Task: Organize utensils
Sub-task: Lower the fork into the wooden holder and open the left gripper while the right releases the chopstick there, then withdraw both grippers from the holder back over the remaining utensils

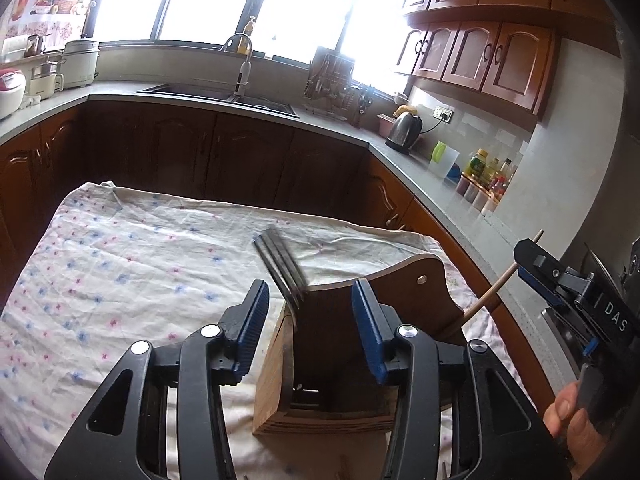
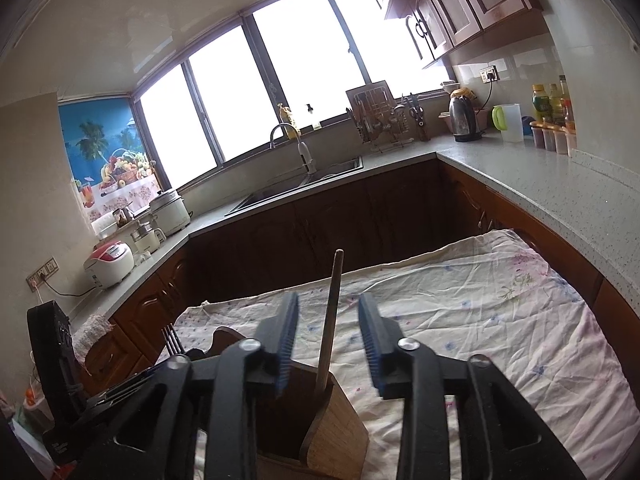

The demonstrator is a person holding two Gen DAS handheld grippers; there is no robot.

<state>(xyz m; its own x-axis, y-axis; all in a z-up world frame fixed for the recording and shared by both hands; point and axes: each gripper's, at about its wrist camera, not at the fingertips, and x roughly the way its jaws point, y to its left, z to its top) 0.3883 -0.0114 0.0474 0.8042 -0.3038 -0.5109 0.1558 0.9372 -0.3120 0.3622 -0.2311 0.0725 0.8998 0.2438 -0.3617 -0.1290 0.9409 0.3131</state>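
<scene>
A wooden utensil holder [image 1: 320,360] stands on the floral cloth [image 1: 120,264] right in front of my left gripper [image 1: 310,316]. The left gripper is open, its blue pads apart on either side of the holder's top and touching nothing. Metal forks [image 1: 280,268] lean out of the holder toward the left. A wooden stick [image 2: 330,320] stands upright in the holder [image 2: 340,424], between the pads of my right gripper [image 2: 328,336]. That gripper is open, with both pads clear of the stick. From the left wrist, the stick [image 1: 496,284] slants past the right gripper [image 1: 536,260].
The cloth-covered table [image 2: 500,300] sits inside a U-shaped kitchen counter [image 1: 400,148] with dark wooden cabinets. A sink and tap [image 2: 304,160], a dish rack [image 2: 376,120], a kettle [image 2: 462,118] and bottles [image 2: 552,104] stand on it. A hand [image 1: 568,412] holds the right gripper.
</scene>
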